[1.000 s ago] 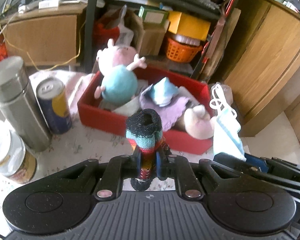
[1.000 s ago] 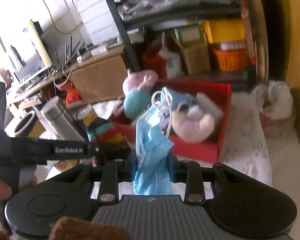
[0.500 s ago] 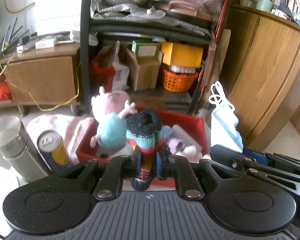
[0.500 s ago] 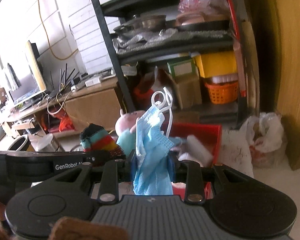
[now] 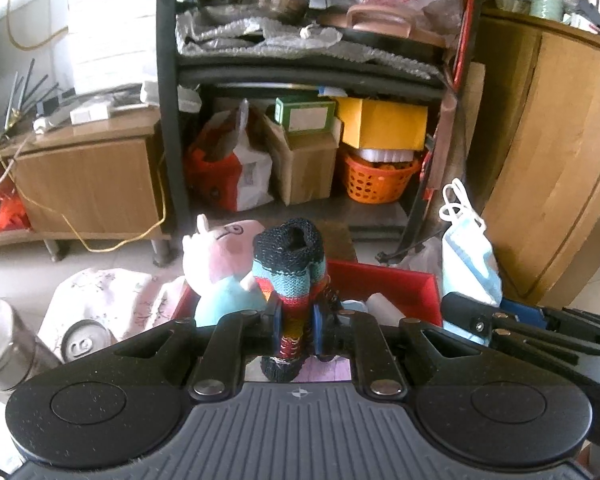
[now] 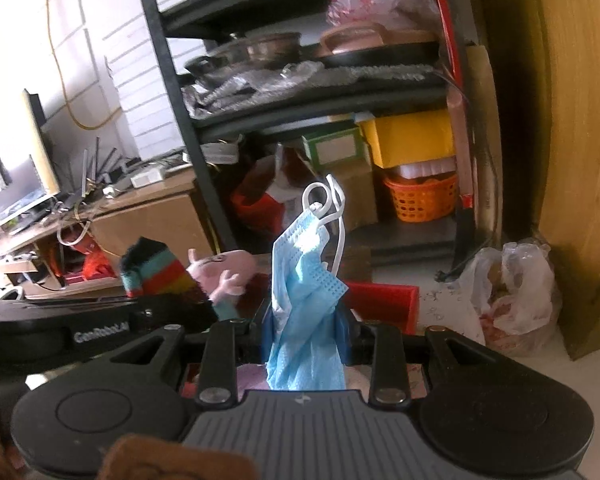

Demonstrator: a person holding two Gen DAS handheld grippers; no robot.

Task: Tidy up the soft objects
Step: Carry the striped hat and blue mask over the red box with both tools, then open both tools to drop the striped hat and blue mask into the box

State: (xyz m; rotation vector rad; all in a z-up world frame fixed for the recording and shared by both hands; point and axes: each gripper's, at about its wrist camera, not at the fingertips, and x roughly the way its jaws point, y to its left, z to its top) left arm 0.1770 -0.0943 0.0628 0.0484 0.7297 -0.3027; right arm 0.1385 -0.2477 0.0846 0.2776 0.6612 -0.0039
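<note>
My left gripper (image 5: 294,322) is shut on a striped knitted sock (image 5: 288,268), held upright above the red bin (image 5: 384,278). My right gripper (image 6: 304,330) is shut on a blue face mask (image 6: 304,280) with white ear loops, also held over the red bin (image 6: 384,300). The mask shows at the right of the left wrist view (image 5: 466,264); the sock shows at the left of the right wrist view (image 6: 152,266). A pink pig plush (image 5: 220,264) with a light blue body stands in the bin's left end. Most of the bin's contents are hidden behind the grippers.
A steel flask (image 5: 4,344) and a drink can (image 5: 82,346) stand left of the bin on a floral cloth (image 5: 100,300). Behind are a black shelf rack (image 5: 168,120) with boxes and an orange basket (image 5: 380,178), a wooden cabinet (image 5: 548,160) at right, and a plastic bag (image 6: 512,292) on the floor.
Both grippers have lifted and tilted up, each keeping its item. The bin, flask and can have dropped low in view and the shelves now fill the frames.
</note>
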